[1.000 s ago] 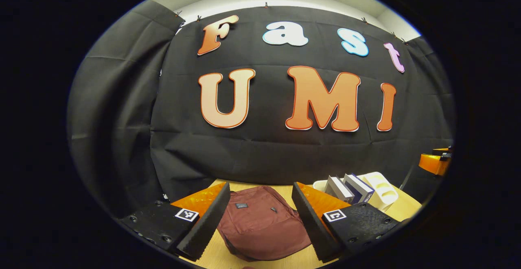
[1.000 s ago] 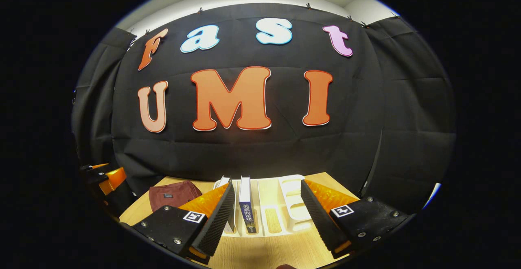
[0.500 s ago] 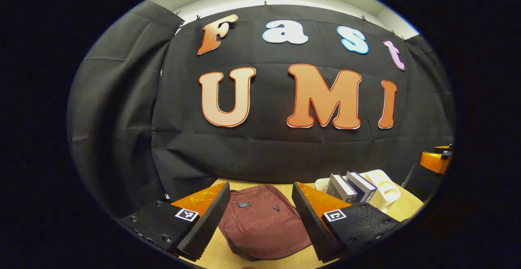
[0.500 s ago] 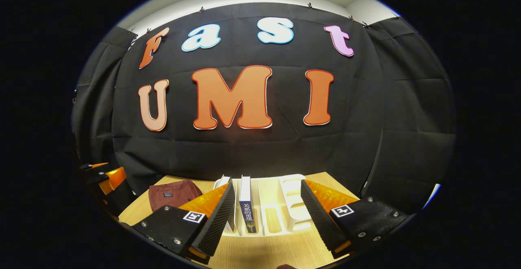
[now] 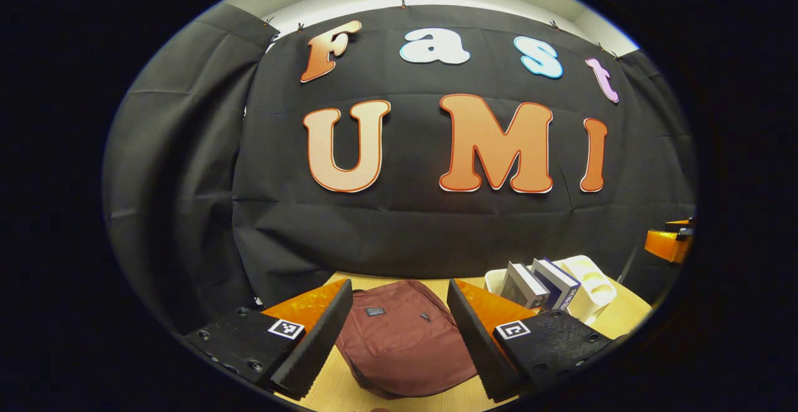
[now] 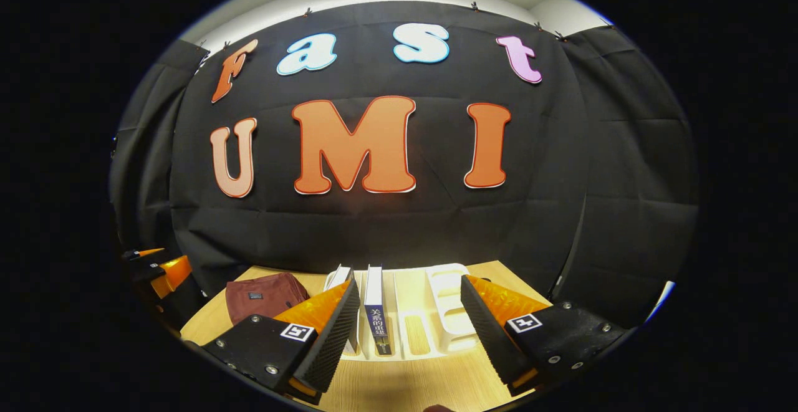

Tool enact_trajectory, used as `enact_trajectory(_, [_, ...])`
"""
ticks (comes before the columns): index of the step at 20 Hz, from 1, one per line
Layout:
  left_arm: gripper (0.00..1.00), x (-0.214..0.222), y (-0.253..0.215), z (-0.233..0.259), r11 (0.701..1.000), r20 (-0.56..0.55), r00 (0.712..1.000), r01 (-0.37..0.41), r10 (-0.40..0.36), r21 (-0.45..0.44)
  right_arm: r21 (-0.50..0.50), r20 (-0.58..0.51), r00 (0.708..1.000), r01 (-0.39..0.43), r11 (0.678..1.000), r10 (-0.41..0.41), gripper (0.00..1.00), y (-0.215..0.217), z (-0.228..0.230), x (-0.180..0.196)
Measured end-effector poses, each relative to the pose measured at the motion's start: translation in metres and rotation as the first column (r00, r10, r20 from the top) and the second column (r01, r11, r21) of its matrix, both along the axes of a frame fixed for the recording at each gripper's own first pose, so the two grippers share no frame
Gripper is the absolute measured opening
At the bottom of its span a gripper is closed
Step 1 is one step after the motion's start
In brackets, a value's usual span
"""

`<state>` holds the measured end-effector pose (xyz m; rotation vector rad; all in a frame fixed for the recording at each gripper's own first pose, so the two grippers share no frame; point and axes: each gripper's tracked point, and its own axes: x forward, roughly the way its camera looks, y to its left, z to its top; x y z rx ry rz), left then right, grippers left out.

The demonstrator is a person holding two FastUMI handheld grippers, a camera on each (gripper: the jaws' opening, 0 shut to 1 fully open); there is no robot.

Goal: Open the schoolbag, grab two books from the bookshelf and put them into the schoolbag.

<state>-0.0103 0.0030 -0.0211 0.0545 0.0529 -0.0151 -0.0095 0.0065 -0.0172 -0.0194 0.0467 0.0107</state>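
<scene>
A maroon schoolbag (image 5: 404,337) lies flat and zipped on the wooden table (image 5: 614,318), straight ahead of my open left gripper (image 5: 399,343), which hovers above it. To its right, two books (image 5: 539,284) stand in a white bookshelf rack (image 5: 589,284). In the right gripper view, the dark-spined book (image 6: 376,315) and a paler book (image 6: 340,277) stand in the rack (image 6: 449,312), just beyond my open right gripper (image 6: 408,337). The schoolbag (image 6: 265,295) lies to the left of the rack. Both grippers hold nothing.
The other gripper shows at the right edge (image 5: 670,244) of the left gripper view and at the left edge (image 6: 159,272) of the right gripper view. Black cloth walls close the table's far side and both flanks.
Both views have tipped slightly downward, so the table, schoolbag and rack sit a little higher in the frames. Both grippers stay open.
</scene>
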Motion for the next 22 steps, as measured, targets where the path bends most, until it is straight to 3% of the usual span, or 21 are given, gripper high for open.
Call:
enact_trajectory(7, [0.96, 0.002, 0.000, -0.004, 0.999, -0.003, 1.000, -0.003, 0.003, 0.040, -0.001, -0.014, 1.000, 0.005, 1.000, -0.005, 0.96, 0.000, -0.006, 0.002])
enact_trajectory(12, [0.96, 0.002, 0.004, -0.011, 0.985, 0.010, 1.000, -0.028, 0.026, 0.170, 0.000, -0.032, 0.999, 0.016, 1.000, -0.016, 0.96, -0.005, -0.014, 0.003])
enact_trajectory(13, [1.00, 0.001, 0.006, -0.016, 0.977, 0.013, 0.999, -0.038, 0.036, 0.210, -0.001, -0.034, 0.999, 0.021, 1.000, -0.021, 0.96, -0.006, -0.015, 0.003])
enact_trajectory(17, [0.96, 0.002, -0.004, -0.045, 0.937, -0.014, 1.000, -0.009, 0.015, 0.350, 0.002, -0.055, 0.998, 0.043, 0.999, -0.043, 0.96, -0.015, -0.022, 0.003])
enact_trajectory(22, [0.96, -0.006, -0.027, -0.117, 0.860, -0.120, 0.992, 0.089, -0.032, 0.503, -0.008, -0.085, 0.993, 0.083, 0.997, -0.083, 0.97, -0.032, -0.032, -0.001])
